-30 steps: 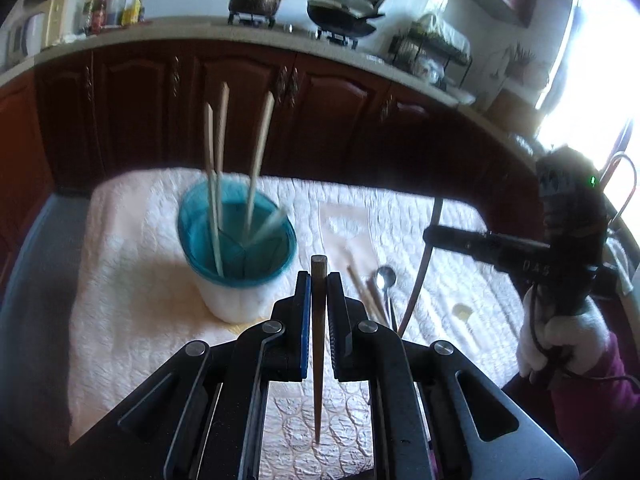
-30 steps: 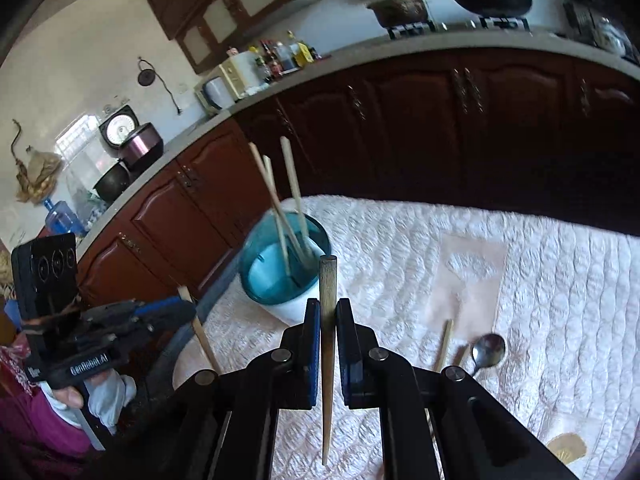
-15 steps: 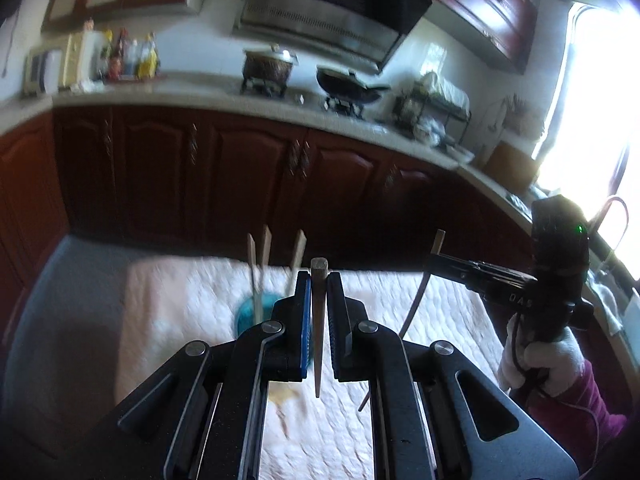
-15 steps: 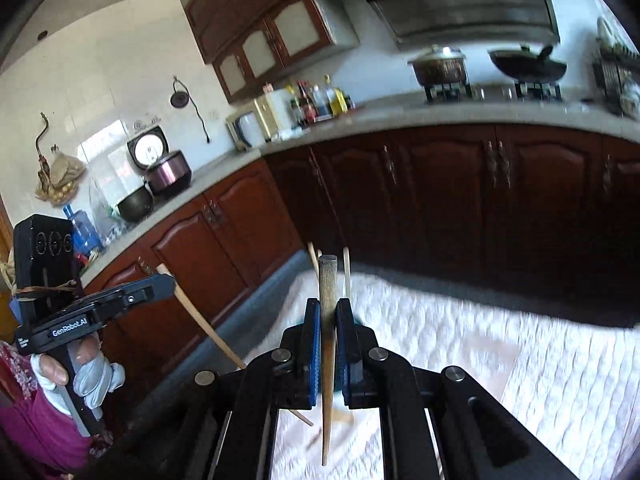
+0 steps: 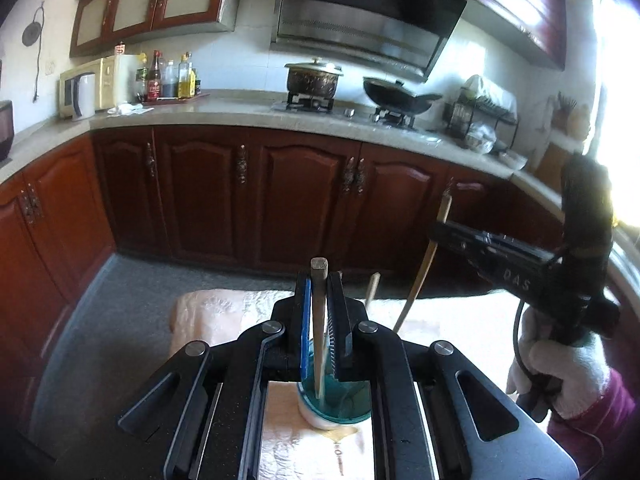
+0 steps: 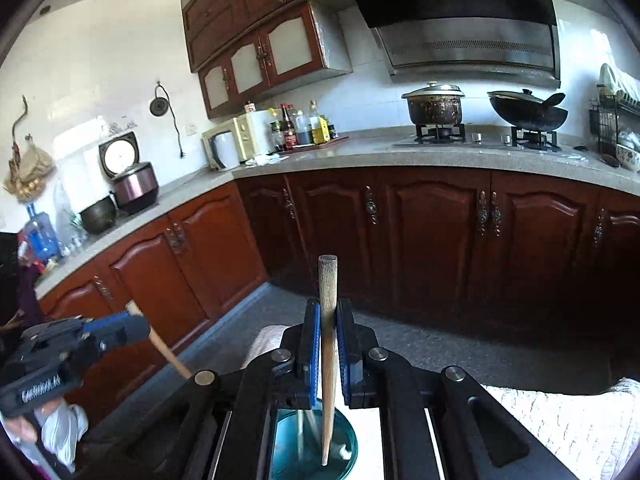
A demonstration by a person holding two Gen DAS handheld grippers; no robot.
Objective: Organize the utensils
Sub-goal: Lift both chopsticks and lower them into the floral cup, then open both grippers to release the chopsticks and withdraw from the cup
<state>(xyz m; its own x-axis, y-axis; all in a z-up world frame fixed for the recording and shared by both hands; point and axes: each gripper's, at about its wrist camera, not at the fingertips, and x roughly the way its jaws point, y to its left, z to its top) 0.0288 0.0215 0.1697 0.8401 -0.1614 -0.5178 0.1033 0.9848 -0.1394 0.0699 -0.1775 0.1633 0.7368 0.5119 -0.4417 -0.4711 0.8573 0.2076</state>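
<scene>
My left gripper (image 5: 319, 300) is shut on a wooden chopstick (image 5: 319, 344) held upright, its lower tip over the teal cup (image 5: 336, 406) on the white quilted table cloth (image 5: 224, 312). My right gripper (image 6: 328, 336) is shut on another wooden chopstick (image 6: 328, 360), its tip over the same teal cup (image 6: 312, 446), which holds other chopsticks. The right gripper and its chopstick (image 5: 424, 264) show at the right of the left wrist view; the left gripper (image 6: 116, 330) shows at the left of the right wrist view.
Dark wooden kitchen cabinets (image 5: 280, 192) and a grey countertop (image 5: 240, 112) with a pot (image 5: 314, 78) and a wok (image 5: 396, 98) run behind the table. Grey floor (image 5: 120, 300) lies between table and cabinets.
Both grippers have risen and tilted up, each still holding its chopstick. The cup has slid from the middle of each view to the bottom, under the jaws. The spoon is out of sight.
</scene>
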